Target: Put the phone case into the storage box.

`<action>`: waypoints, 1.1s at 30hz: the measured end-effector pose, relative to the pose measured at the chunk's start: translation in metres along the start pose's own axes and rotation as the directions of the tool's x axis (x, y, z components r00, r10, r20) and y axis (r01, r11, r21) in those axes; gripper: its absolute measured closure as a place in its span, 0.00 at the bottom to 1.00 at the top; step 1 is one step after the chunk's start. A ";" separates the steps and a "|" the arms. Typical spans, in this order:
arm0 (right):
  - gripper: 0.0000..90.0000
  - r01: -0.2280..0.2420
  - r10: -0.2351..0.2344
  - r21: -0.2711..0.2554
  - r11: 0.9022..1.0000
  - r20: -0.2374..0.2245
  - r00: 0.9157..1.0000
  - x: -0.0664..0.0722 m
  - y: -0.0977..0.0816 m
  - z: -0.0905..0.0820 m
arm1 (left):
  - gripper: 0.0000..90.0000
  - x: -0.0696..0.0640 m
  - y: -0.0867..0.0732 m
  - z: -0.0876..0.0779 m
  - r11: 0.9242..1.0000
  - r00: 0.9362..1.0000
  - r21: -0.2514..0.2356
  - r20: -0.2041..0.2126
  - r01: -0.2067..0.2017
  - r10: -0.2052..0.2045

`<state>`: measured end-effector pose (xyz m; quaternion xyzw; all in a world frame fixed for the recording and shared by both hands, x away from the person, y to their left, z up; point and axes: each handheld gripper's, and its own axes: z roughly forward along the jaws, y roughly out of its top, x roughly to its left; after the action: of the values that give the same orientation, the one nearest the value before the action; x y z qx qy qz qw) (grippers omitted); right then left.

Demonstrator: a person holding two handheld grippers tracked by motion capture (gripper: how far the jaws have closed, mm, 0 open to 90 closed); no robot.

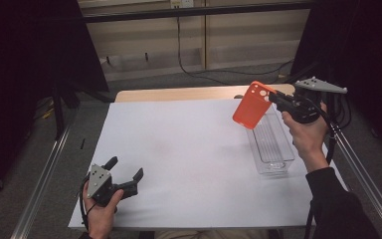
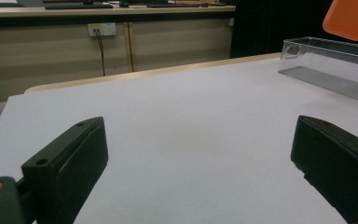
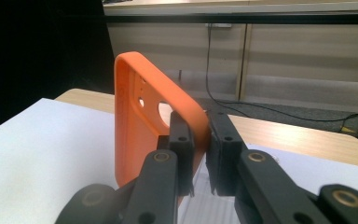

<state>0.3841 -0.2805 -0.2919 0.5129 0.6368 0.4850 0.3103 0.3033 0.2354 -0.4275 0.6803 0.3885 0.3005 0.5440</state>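
An orange phone case (image 1: 251, 105) hangs in the air above the far end of a clear plastic box (image 1: 270, 144) at the right of the table. My right gripper (image 1: 273, 99) is shut on the case's edge near its camera holes; in the right gripper view the case (image 3: 140, 126) stands upright with one side wall pinched between the pads (image 3: 199, 140). My left gripper (image 1: 125, 175) rests low at the near left of the white sheet (image 1: 189, 149), open, with nothing between its fingers (image 2: 70, 163). The case's corner (image 2: 352, 18) and the box (image 2: 328, 67) show far right in the left gripper view.
The white sheet covers most of a wooden table (image 1: 179, 93). The box lies lengthwise near the right edge. Metal rails (image 1: 42, 174) run along both sides. Cabinets and a black cable (image 1: 189, 59) stand beyond the far edge.
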 end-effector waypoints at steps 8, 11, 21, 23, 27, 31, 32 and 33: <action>0.91 0.014 -0.013 -0.008 1.000 0.036 0.999 -0.011 0.008 -0.002 | 0.04 0.000 0.001 0.000 1.000 1.000 0.000 0.008 0.013 -0.013; 0.91 0.015 -0.015 -0.014 1.000 0.056 0.998 -0.016 0.009 -0.002 | 0.04 0.001 0.000 0.000 1.000 1.000 0.004 0.006 0.010 -0.010; 0.91 0.031 -0.030 -0.006 1.000 0.077 0.997 -0.028 0.009 0.004 | 0.04 0.001 0.000 0.001 1.000 1.000 0.003 0.005 0.017 -0.017; 0.91 0.032 -0.032 -0.005 0.999 0.083 0.996 -0.030 0.009 0.006 | 0.04 0.000 0.000 0.001 1.000 1.000 0.004 0.012 0.027 -0.027; 0.91 0.043 -0.043 0.002 0.999 0.088 0.995 -0.033 0.010 0.010 | 0.04 -0.001 0.000 0.002 1.000 1.000 0.013 0.020 0.021 -0.021; 0.91 0.055 -0.056 0.009 0.998 0.099 0.994 -0.035 0.011 0.014 | 0.04 -0.001 -0.001 0.002 1.000 1.000 0.013 0.017 0.026 -0.026; 0.91 0.055 -0.056 0.009 0.998 0.101 0.993 -0.036 0.012 0.014 | 0.04 0.000 -0.001 0.002 1.000 1.000 0.012 0.016 0.026 -0.027; 0.91 0.054 -0.055 0.008 0.998 0.106 0.993 -0.037 0.012 0.015 | 0.04 0.000 0.000 0.002 1.000 1.000 0.012 0.014 0.021 -0.021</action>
<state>0.4122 -0.3114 -0.2896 0.5210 0.6346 0.4468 0.3554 0.3043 0.2343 -0.4283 0.6815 0.3935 0.2875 0.5459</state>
